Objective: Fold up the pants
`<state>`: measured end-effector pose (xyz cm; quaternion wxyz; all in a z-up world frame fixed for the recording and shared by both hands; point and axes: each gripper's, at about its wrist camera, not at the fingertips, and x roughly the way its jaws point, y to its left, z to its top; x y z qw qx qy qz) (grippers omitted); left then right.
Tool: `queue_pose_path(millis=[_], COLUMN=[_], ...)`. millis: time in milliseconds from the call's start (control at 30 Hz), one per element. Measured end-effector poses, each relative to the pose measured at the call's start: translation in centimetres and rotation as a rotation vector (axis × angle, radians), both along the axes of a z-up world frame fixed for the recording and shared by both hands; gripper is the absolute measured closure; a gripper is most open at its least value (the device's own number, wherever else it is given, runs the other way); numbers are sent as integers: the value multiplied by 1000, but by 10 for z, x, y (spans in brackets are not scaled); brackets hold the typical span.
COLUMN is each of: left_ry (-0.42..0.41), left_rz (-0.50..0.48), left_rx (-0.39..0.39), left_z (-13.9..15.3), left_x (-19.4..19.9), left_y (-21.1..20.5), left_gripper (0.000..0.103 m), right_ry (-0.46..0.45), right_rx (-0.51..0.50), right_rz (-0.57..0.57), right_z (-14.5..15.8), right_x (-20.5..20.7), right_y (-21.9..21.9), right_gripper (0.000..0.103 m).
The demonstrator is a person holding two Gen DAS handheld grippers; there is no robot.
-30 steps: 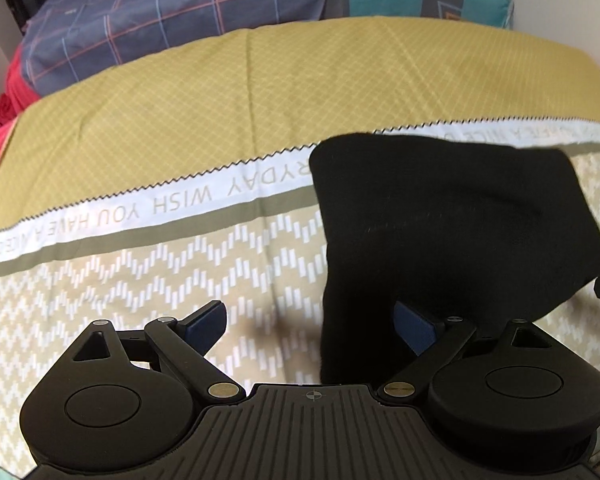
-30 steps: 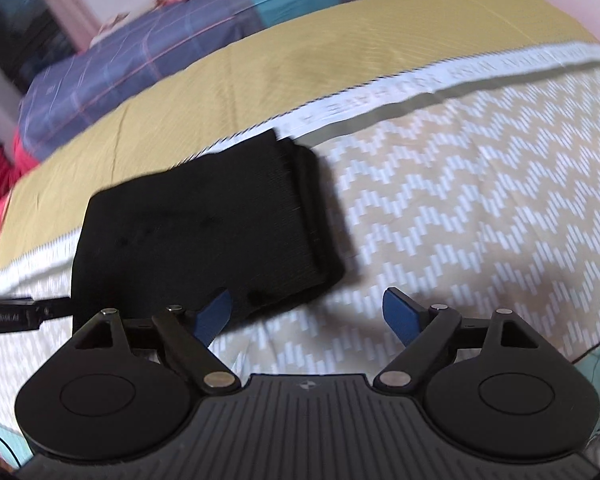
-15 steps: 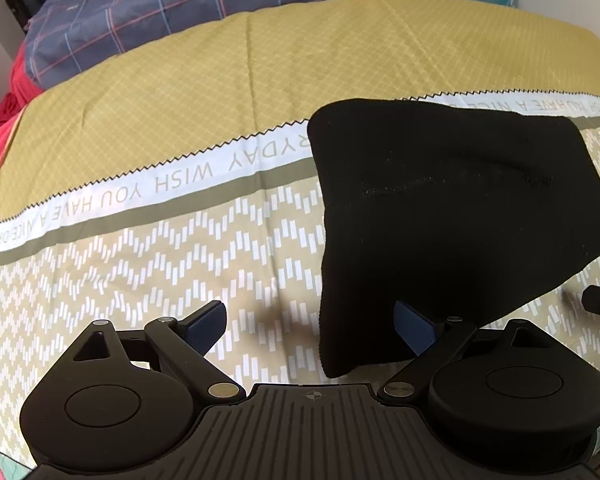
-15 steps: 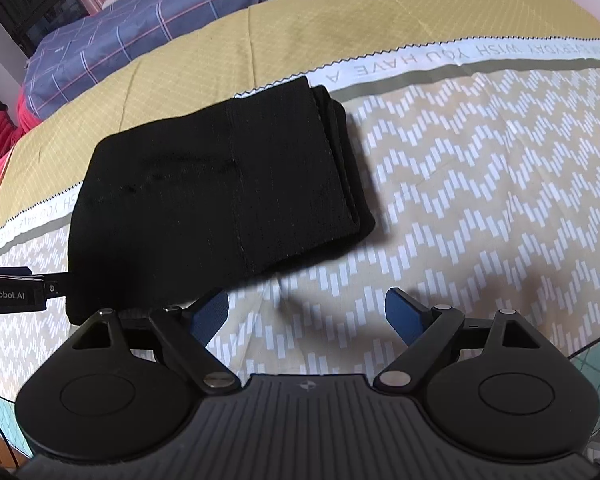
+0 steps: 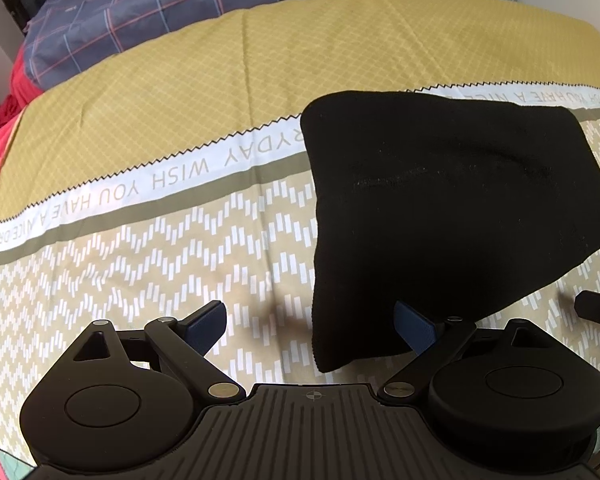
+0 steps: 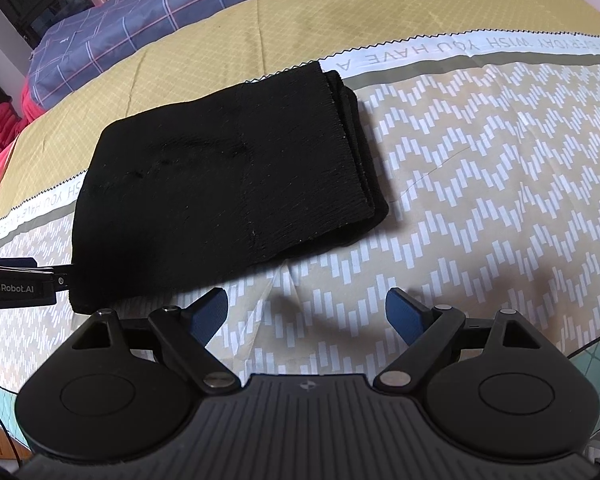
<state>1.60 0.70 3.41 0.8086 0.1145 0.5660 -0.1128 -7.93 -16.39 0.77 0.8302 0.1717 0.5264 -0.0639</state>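
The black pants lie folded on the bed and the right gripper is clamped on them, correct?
Not quite. The black pants do lie folded on the bed, but the right gripper is open over bare cover, as the right wrist view shows.

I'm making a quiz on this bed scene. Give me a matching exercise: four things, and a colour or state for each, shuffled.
Things:
1. pants
2. pillow
3. right gripper
4. lettered band

Colour or state:
a. white
b. open, holding nothing
c. blue plaid
d. black, folded

Pairs: 1-d, 2-c, 3-b, 4-a
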Motion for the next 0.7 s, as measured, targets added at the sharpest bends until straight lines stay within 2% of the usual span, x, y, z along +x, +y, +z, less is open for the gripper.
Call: queue_pose_path(millis=[700], left_ry=[17], left_rz=[0], left_rx=[6], left_z=[4], left_x=[-7], left_y=[-5], left_gripper=[0], right_ry=[3], right_rx=[24], right_rz=[8], right_z=[1], right_x=[-5], right_y=[2], right_gripper=[12])
